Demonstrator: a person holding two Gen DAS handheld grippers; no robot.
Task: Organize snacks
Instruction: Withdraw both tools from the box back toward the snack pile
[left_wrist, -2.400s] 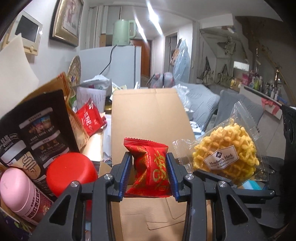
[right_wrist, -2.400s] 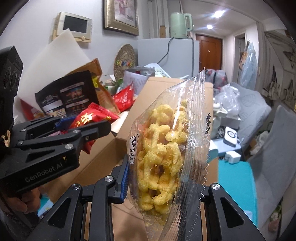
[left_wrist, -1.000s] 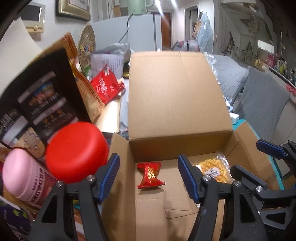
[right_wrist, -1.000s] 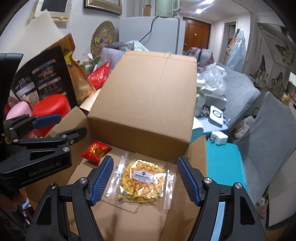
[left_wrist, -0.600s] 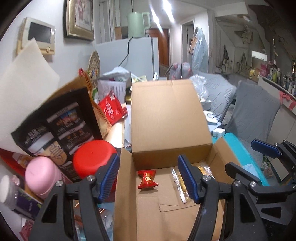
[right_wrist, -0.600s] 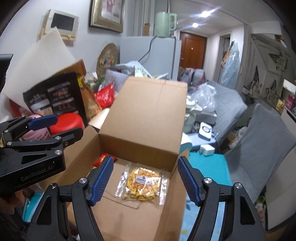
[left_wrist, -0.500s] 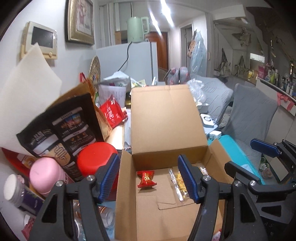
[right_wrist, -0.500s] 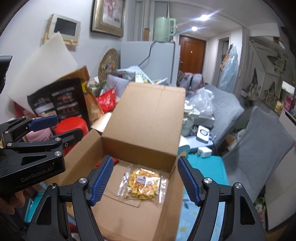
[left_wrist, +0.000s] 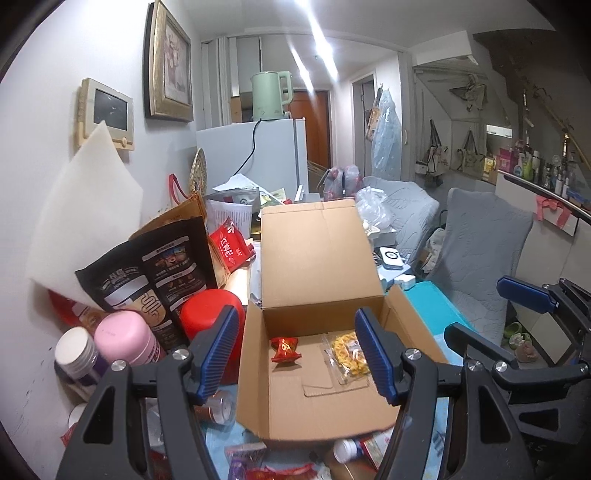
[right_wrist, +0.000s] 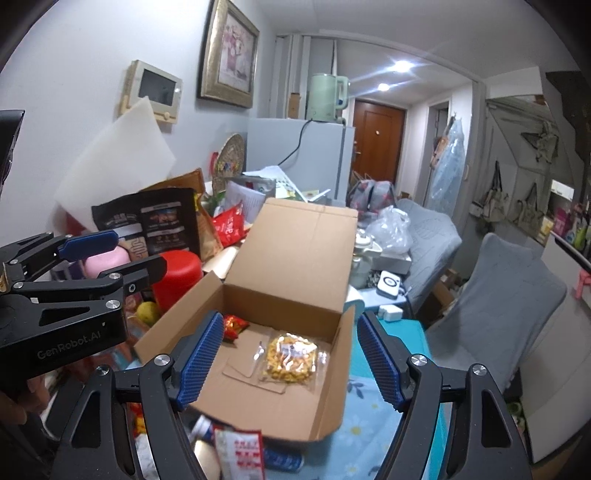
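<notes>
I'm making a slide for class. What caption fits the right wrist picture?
Open right gripper above a box holding a waffle pack and a red snack.

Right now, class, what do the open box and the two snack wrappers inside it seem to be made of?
The box: brown corrugated cardboard, matte, with creased fold lines. The waffle snack wrapper: clear glossy plastic film, since the yellow snack shows through. The red candy wrapper: shiny crinkled film, probably plastic or foil.
</notes>
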